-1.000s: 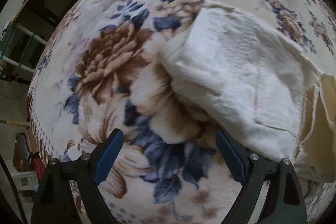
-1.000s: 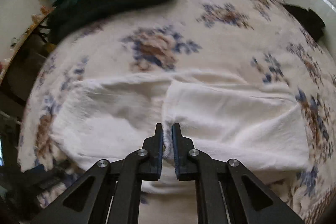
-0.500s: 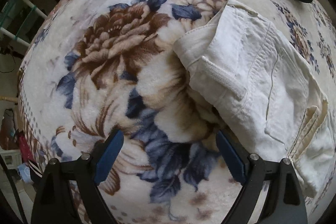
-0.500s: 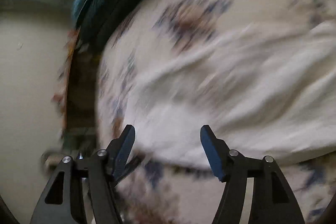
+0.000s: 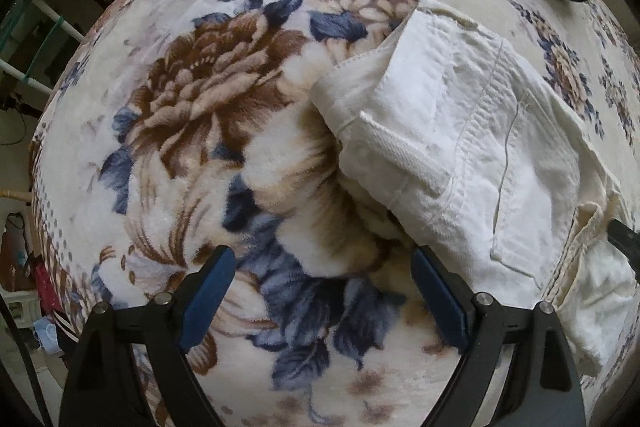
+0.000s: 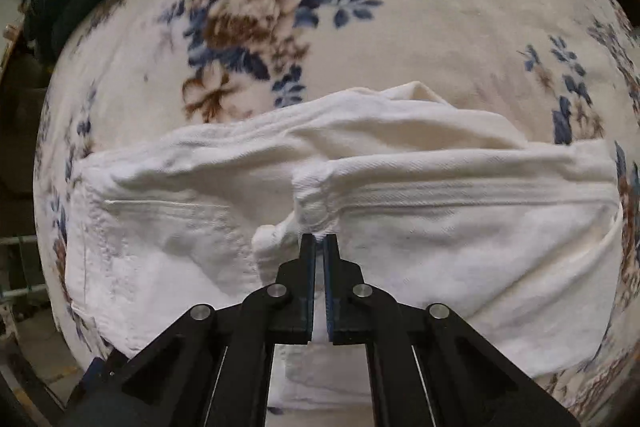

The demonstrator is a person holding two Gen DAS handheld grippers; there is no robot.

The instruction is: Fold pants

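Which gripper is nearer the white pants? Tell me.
Right. The right gripper is shut on a pinch of the white pants; the left gripper hangs open over the floral blanket beside them.

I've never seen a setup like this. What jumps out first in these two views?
The white pants lie folded across a plush floral blanket with big brown and blue blooms. In the right wrist view, the right gripper is shut on a bunched bit of the pants near their middle. The left gripper hangs open over the blanket, beside the pants' edge.
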